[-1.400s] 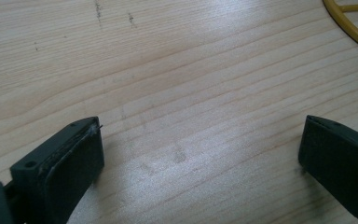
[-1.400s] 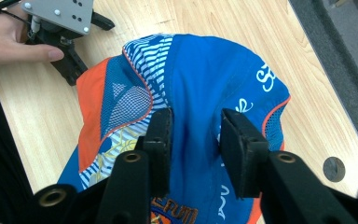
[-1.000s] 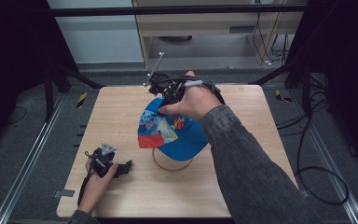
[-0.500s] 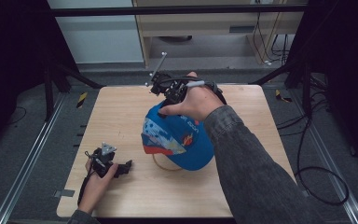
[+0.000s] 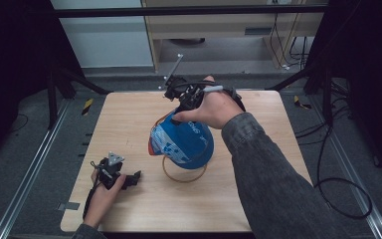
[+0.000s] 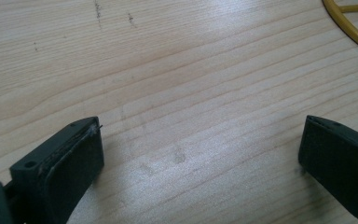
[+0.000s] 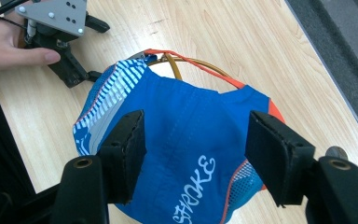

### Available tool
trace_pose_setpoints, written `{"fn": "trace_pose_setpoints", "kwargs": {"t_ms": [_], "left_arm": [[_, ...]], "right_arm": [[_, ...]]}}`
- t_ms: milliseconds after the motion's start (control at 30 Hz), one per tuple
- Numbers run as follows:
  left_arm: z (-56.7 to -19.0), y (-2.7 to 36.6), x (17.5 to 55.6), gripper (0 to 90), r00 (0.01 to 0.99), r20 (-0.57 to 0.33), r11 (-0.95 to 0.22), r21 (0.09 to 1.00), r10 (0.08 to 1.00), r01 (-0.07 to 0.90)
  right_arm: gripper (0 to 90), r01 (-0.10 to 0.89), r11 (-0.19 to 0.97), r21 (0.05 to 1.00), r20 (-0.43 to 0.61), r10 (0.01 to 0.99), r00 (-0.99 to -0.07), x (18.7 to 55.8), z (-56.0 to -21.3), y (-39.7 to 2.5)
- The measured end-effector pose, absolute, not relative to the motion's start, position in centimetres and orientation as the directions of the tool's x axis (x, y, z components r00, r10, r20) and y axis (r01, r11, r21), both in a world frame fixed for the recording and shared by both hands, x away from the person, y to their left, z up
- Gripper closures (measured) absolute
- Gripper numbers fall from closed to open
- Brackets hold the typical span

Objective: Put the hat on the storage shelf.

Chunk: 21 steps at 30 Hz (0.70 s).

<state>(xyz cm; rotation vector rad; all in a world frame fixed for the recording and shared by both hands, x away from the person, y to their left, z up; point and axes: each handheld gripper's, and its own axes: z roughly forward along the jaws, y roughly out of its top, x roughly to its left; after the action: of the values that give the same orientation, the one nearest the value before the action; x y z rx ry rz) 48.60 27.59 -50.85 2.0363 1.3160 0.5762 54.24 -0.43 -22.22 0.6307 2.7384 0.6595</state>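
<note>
The blue cap (image 7: 186, 140), lettered "STROKE" in white, sits mid-table on a yellow wire stand (image 5: 171, 172). The right gripper (image 7: 193, 154) hovers just above it, jaws wide. The left gripper (image 5: 134, 177) rests apart on the wooden table (image 5: 258, 114), jaws wide and empty.

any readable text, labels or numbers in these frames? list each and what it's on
"SMOOKE", as best it reads: white stylised lettering on the blue cap, between the right gripper fingers; the middle letters are uncertain.
White lettering on the blue cap in the high view: too small and blurred to read.
Wooden table and yellow wire ring: no text on them.
</note>
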Motion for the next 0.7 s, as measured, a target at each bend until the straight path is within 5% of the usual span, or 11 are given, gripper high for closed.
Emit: {"fn": "trace_pose_setpoints", "kwargs": {"t_ms": [700], "left_arm": [[-50.9,27.6,48.6,0.0,0.403,0.020,-0.295,0.714,0.915,0.635]], "right_arm": [[37.8,0.363,0.781,0.508,-0.128,0.485,-0.865,53.6,-21.9,-2.8]]}}
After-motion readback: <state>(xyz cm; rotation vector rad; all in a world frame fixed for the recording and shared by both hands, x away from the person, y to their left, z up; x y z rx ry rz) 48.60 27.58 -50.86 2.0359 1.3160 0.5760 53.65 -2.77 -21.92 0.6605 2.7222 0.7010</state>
